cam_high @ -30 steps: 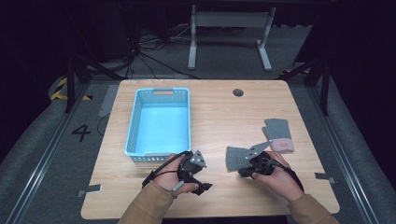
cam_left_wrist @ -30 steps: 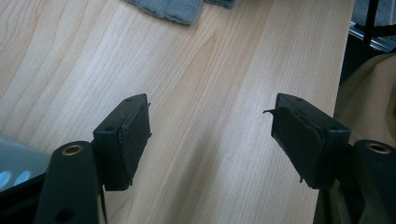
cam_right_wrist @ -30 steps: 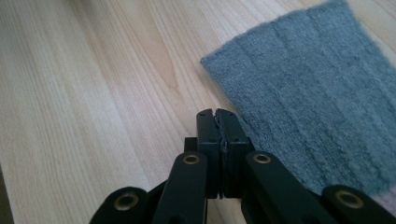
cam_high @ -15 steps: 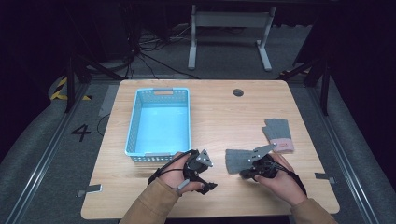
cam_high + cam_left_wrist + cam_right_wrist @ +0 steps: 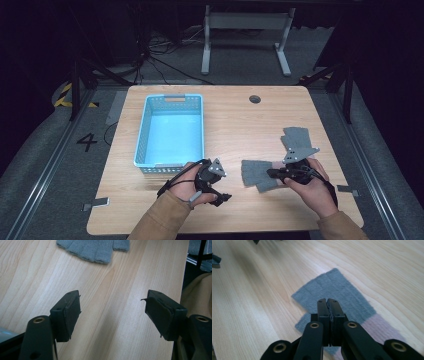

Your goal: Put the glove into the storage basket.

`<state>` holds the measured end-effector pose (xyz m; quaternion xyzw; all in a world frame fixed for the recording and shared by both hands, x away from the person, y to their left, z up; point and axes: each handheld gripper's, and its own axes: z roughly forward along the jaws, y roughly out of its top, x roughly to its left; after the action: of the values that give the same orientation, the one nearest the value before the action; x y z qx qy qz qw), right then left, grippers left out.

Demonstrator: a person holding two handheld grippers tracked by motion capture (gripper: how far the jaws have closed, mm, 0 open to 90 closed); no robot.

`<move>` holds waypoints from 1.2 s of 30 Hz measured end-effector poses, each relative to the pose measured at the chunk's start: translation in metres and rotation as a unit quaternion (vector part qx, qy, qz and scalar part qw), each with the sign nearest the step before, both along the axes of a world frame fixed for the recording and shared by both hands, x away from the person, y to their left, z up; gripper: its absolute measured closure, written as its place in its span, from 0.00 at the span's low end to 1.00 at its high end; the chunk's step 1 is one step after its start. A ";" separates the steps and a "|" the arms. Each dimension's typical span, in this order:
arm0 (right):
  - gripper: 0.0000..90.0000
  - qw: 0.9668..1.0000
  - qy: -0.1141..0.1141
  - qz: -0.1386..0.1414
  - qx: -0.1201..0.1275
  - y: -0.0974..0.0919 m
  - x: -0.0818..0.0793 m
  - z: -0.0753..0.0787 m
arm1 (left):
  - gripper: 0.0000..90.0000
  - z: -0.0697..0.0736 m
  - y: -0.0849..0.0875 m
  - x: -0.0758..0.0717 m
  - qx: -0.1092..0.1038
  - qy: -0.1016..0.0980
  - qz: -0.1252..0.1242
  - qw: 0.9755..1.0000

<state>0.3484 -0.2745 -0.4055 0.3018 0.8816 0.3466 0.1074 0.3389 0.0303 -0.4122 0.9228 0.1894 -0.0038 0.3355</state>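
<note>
grey glove [image 5: 257, 174] | right gripper [image 5: 272, 174] clamped on it, level | left gripper [image 5: 225, 197] jaws apart

1. A light blue plastic basket [image 5: 171, 131] sits on the left half of the wooden table [image 5: 235, 120].
2. A second grey glove [image 5: 296, 138] lies near the table's right edge.
3. A small round hole [image 5: 255, 99] marks the far edge.

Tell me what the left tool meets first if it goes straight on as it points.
Probably the grey glove, beyond a stretch of bare table; its height above the wood is unclear.
</note>
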 end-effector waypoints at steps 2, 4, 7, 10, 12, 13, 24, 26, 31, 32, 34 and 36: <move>1.00 1.000 -0.002 -0.011 0.005 -0.005 0.001 0.002 | 0.32 0.000 0.000 -0.001 0.000 0.000 0.002 1.000; 1.00 1.000 -0.004 -0.023 0.012 -0.012 0.004 0.004 | 0.32 0.000 0.001 -0.001 -0.001 -0.001 0.006 1.000; 1.00 0.998 -0.010 -0.056 0.023 -0.027 0.010 0.009 | 0.33 0.001 0.004 -0.001 -0.010 -0.002 0.017 1.000; 1.00 0.997 -0.012 -0.074 0.032 -0.035 0.013 0.009 | 0.33 0.001 0.007 -0.002 -0.009 -0.002 0.022 1.000; 1.00 0.994 -0.014 -0.099 0.042 -0.047 0.020 0.009 | 0.33 0.001 0.011 -0.004 -0.009 -0.004 0.028 1.000; 1.00 0.993 -0.016 -0.109 0.043 -0.050 0.022 0.008 | 0.33 0.001 0.012 -0.005 -0.008 -0.002 0.030 0.999; 1.00 0.987 -0.006 -0.160 0.020 -0.067 0.048 -0.011 | 0.33 -0.001 0.026 -0.011 -0.010 -0.002 0.052 0.999; 1.00 0.987 -0.007 -0.159 0.018 -0.067 0.050 -0.013 | 0.33 -0.001 0.027 -0.011 -0.010 -0.002 0.054 0.999; 1.00 0.987 0.006 -0.162 0.000 -0.067 0.055 -0.021 | 0.33 -0.001 0.029 -0.013 -0.008 0.000 0.058 0.998; 1.00 0.987 0.007 -0.162 0.000 -0.067 0.056 -0.022 | 0.33 -0.002 0.029 -0.012 -0.010 -0.001 0.057 0.998; 1.00 0.986 0.010 -0.165 -0.002 -0.067 0.056 -0.023 | 0.33 -0.001 0.029 -0.012 -0.011 0.000 0.058 0.998; 1.00 0.986 0.015 -0.166 -0.006 -0.068 0.057 -0.026 | 0.33 -0.001 0.029 -0.012 -0.010 -0.001 0.056 0.998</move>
<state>0.4058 -0.3423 -0.4317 0.4482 0.8230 0.3141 0.1518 0.3264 0.0594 -0.4128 0.9072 0.2407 0.0136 0.3448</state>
